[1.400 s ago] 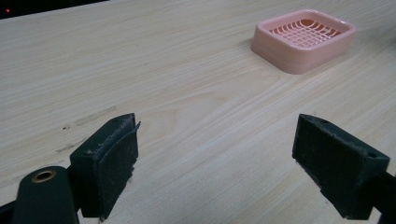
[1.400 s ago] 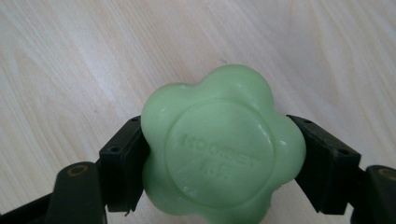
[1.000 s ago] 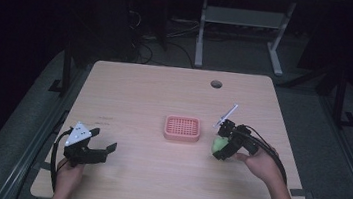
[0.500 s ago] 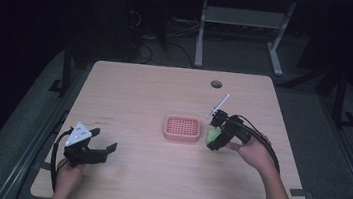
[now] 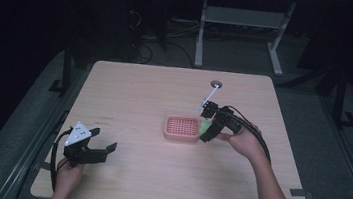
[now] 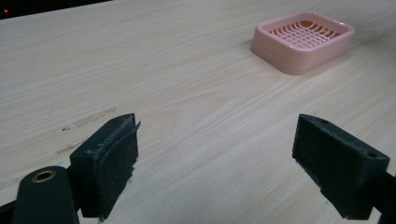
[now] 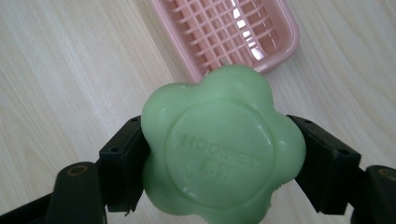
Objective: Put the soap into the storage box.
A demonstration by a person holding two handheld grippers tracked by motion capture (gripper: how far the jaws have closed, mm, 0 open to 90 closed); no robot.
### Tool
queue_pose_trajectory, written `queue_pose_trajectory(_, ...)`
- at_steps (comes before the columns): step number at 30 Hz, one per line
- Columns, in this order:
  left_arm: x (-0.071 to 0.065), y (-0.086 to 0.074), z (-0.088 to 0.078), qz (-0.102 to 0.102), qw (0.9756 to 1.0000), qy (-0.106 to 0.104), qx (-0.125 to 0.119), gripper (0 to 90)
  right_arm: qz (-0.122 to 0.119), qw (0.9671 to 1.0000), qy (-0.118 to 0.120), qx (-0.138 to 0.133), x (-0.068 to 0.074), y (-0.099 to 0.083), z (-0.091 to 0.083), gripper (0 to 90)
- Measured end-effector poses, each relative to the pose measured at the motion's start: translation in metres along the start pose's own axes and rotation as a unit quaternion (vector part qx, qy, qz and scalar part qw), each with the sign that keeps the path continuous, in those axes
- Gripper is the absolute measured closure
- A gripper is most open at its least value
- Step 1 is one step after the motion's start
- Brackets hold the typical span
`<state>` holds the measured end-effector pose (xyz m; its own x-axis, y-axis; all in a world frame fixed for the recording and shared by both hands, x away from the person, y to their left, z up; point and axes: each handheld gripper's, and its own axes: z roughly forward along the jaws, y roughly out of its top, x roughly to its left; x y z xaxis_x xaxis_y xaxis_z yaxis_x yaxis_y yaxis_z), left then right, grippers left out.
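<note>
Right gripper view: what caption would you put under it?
Flower-shaped green soap clamped in the right gripper, just short of the pink soap dish.

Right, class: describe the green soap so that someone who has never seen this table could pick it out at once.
Start at the wooden table and find the pink slotted tray near its middle. At the tray's right edge, the right gripper is shut on the soap. It is the one pale green thing here, a rounded flower shape with a stamped disc on its face.
</note>
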<state>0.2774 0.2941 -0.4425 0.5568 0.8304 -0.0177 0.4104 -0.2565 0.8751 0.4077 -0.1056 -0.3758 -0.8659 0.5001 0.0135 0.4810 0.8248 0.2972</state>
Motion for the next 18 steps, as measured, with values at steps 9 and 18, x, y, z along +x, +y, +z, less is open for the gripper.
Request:
queue_pose_trajectory(9,0.000,0.000,0.000,0.001,1.0000,-0.001,0.000,14.1,-0.001,1.0000,0.004,-0.005,-0.001,0.016,0.002,26.0)
queue_pose_trajectory(18,0.000,0.001,-0.001,0.000,1.0000,-0.001,-0.003,14.1,-0.006,0.9999,0.008,-0.008,-0.002,0.033,0.006,26.0)
